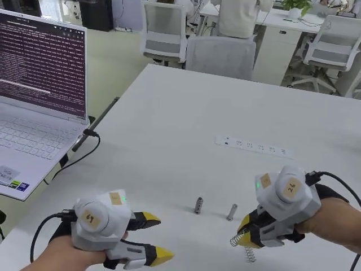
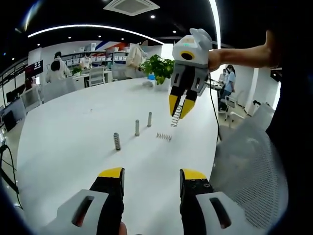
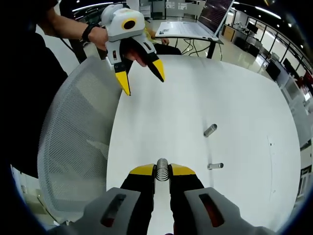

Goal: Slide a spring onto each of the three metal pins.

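Laptop [image 1: 42,96]: open on the counter [image 1: 186,113], well beyond the left jaws and off to their outer side. Its screen is full of text lines.

Left gripper [image 1: 161,237]: low over the near part of the counter. Its yellow-tipped jaws stand wide apart with nothing between them.

Sprung pin [image 1: 198,205]: upright on the counter with a spring coiled round it. It stands ahead of the left jaws, between the two grippers, and in the left gripper view it is the nearest of the three pins.

Bare pin [image 1: 232,212]: upright just beside the sprung pin, on the side toward the right jaws. It carries no spring.

Second bare pin [image 2: 149,119]: seen in the left gripper view, in line past the first two. It is also without a spring and stands close below the right jaws.

Held spring [image 1: 237,239]: pinched crosswise between the right jaws, with its free end hanging out past the yellow tips.

Right gripper [image 1: 243,234]: jaws clamped on the held spring. In the left gripper view it is raised clear of the counter, tips pointing down toward the pins.

Loose spring [image 1: 250,255]: lying on its side on the counter, near the right jaws' tips and apart from the pins.

Power strip [image 1: 254,147]: white and flat on the counter, well beyond the right jaws.
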Motion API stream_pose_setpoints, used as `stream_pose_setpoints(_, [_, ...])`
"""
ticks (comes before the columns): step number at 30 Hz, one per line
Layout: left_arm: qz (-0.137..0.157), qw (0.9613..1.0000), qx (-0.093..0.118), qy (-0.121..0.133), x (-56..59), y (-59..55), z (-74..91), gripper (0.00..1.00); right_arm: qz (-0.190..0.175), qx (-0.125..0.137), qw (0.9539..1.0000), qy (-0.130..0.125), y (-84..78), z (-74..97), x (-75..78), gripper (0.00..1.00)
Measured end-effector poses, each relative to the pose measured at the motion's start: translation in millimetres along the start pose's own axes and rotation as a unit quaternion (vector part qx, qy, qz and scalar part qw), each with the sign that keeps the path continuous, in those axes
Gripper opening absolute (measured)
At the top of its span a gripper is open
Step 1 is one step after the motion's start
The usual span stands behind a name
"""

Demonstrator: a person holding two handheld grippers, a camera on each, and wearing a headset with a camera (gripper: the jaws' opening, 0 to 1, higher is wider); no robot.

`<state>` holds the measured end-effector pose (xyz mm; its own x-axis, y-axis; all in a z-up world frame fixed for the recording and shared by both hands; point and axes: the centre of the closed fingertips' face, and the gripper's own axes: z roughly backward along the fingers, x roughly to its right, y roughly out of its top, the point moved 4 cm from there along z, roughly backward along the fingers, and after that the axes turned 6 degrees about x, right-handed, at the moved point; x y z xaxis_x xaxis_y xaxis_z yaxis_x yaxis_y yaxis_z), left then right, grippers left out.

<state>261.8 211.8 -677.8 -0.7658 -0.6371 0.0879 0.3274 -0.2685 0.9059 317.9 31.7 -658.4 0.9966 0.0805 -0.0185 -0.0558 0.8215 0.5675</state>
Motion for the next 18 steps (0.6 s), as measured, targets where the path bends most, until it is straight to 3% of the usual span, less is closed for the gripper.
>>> stream_pose_setpoints(7, [0.015, 0.9997, -0.008, 0.019, -7.5, -13.3, 15.0, 0.48, -0.005, 0.002, 0.9999, -0.009, -0.1, 0.9, 8.1, 0.08])
stream_pose_setpoints(18, [0.034, 0.9984, -0.023, 0.039, -10.3, -32.8, 31.1, 0.59, -0.011, 0.0, 0.9998, -0.019, -0.3, 1.2, 21.4, 0.08])
